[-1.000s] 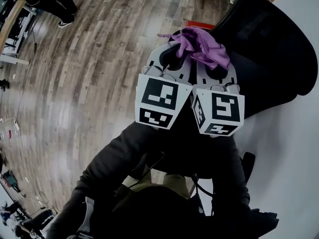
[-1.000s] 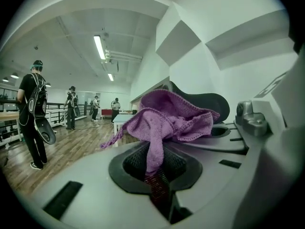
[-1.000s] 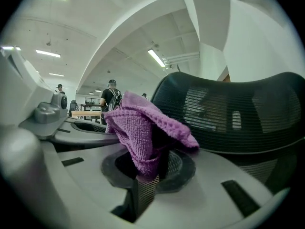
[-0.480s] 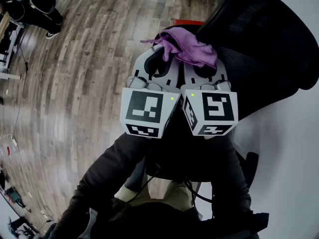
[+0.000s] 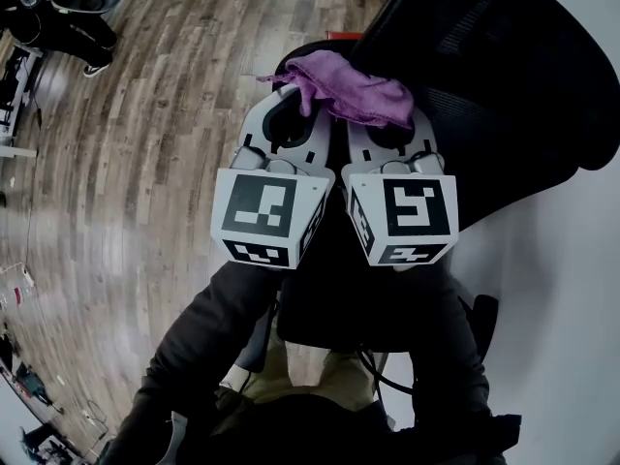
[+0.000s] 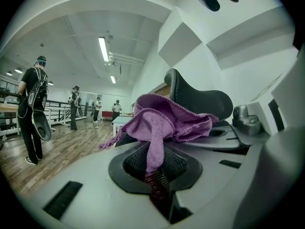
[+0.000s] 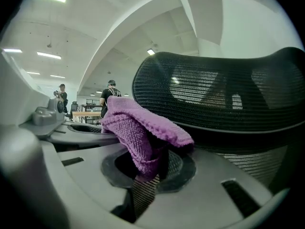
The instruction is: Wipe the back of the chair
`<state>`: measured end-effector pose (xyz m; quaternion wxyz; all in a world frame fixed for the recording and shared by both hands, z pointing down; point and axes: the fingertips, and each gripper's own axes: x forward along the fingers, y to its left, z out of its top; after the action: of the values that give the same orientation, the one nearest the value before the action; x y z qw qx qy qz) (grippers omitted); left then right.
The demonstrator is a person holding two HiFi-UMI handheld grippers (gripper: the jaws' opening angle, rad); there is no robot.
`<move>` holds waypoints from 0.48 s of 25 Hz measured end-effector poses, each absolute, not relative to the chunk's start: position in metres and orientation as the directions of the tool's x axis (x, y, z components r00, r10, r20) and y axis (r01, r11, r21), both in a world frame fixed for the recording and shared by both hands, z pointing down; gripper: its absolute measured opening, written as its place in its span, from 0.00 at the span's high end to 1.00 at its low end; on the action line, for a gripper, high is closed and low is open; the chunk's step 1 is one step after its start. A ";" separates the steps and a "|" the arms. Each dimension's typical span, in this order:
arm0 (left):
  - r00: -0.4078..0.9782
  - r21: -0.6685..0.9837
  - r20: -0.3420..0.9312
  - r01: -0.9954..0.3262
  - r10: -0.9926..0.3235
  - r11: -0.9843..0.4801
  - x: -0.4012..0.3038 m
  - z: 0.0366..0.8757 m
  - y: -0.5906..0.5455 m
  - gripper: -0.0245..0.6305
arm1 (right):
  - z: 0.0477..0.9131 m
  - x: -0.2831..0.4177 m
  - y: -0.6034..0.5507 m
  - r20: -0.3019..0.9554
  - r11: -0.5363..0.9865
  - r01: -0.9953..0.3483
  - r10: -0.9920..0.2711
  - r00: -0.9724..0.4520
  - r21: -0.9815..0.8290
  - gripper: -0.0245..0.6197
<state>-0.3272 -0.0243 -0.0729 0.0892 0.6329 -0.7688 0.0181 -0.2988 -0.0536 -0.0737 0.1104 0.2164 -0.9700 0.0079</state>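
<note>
A purple cloth (image 5: 351, 90) is bunched between my two grippers, which are held side by side. The left gripper (image 5: 288, 124) and the right gripper (image 5: 387, 132) are both shut on it. The black mesh chair back (image 5: 504, 76) fills the upper right, just past the cloth. In the left gripper view the cloth (image 6: 162, 123) hangs down into the shut jaws of the left gripper (image 6: 153, 163), with the chair's top edge (image 6: 200, 97) behind it. In the right gripper view the cloth (image 7: 138, 132) is pinched in the right gripper (image 7: 147, 168), close in front of the chair back (image 7: 224, 99).
Wood floor (image 5: 145, 163) spreads to the left. A white surface (image 5: 552, 298) lies at the right behind the chair. A person (image 5: 63, 8) stands at the top left, and several people (image 6: 31, 113) stand farther off in the room. My dark sleeves (image 5: 213, 327) fill the lower view.
Both grippers, still holding the cloth, have shifted left and a little up in the head view. The chair back now takes up more of the upper right.
</note>
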 end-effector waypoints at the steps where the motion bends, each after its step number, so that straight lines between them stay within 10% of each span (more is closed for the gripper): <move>1: -0.178 0.081 0.162 -0.978 -0.971 0.193 -0.325 -0.073 -0.026 0.88 | -0.074 -0.297 -0.055 0.217 0.905 -0.423 -0.420 -0.881 0.033 0.88; 12: -0.160 0.086 0.148 -0.981 -0.976 0.174 -0.297 -0.075 -0.048 0.88 | -0.077 -0.269 -0.077 0.219 0.893 -0.447 -0.446 -0.868 0.047 0.88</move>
<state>-0.2970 -0.0476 -0.0748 0.0847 0.6425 -0.7614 0.0149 -0.2686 -0.0774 -0.0768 0.1127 0.2312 -0.9664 0.0028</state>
